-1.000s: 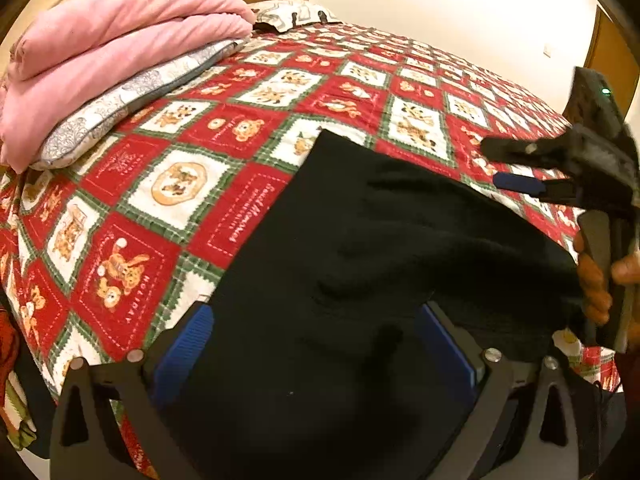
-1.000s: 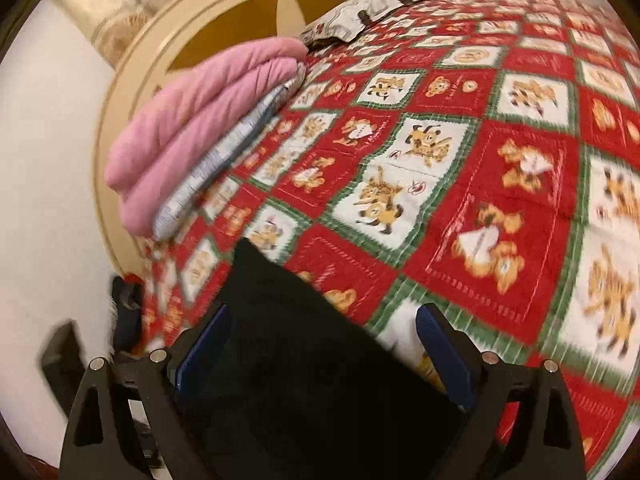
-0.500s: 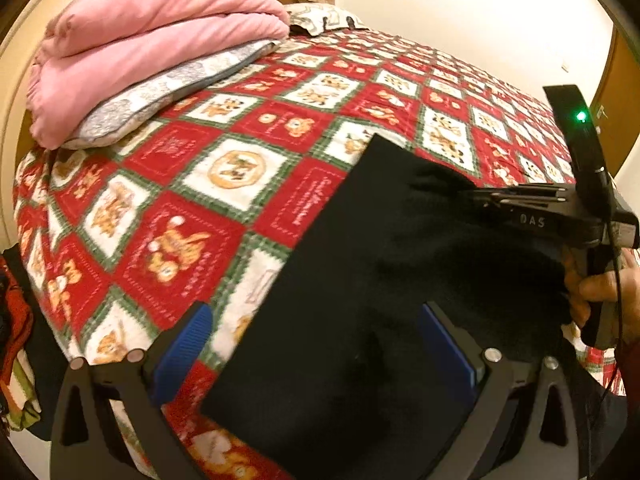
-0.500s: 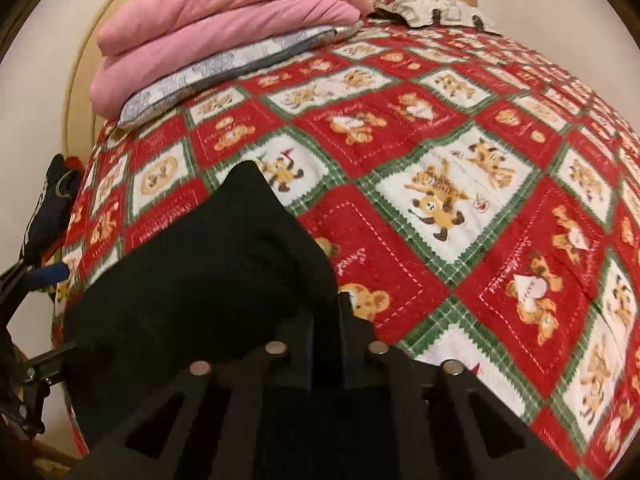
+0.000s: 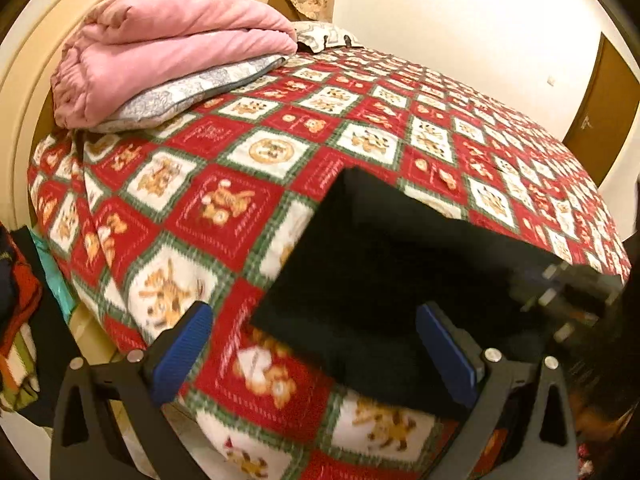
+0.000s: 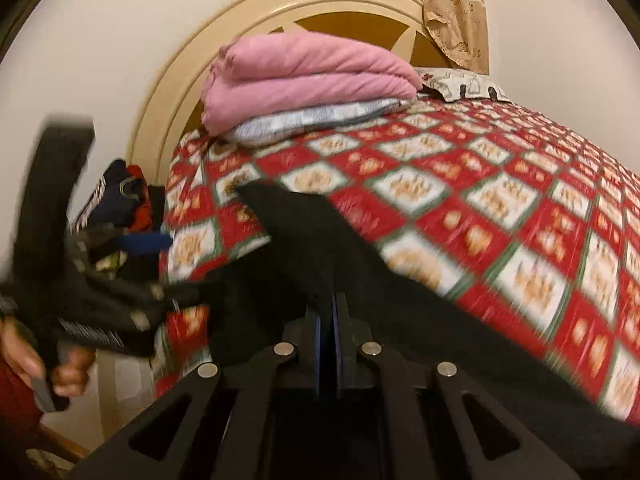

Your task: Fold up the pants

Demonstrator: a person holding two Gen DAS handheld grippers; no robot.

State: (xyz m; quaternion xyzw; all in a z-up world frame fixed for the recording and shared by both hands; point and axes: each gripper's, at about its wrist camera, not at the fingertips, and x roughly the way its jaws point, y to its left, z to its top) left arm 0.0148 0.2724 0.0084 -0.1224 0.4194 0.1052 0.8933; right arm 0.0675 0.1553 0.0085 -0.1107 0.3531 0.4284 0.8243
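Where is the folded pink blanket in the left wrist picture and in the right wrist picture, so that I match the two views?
Left wrist view: the folded pink blanket lies upper left, on a grey patterned pillow.
Right wrist view: the blanket sits upper centre, on the same pillow.
Shared landmark: the cream curved wooden headboard behind it.

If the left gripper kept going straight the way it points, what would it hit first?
Probably the black pants: the left gripper stands open, and their folded edge already lies between its fingers, over the quilt. Depth is unclear.
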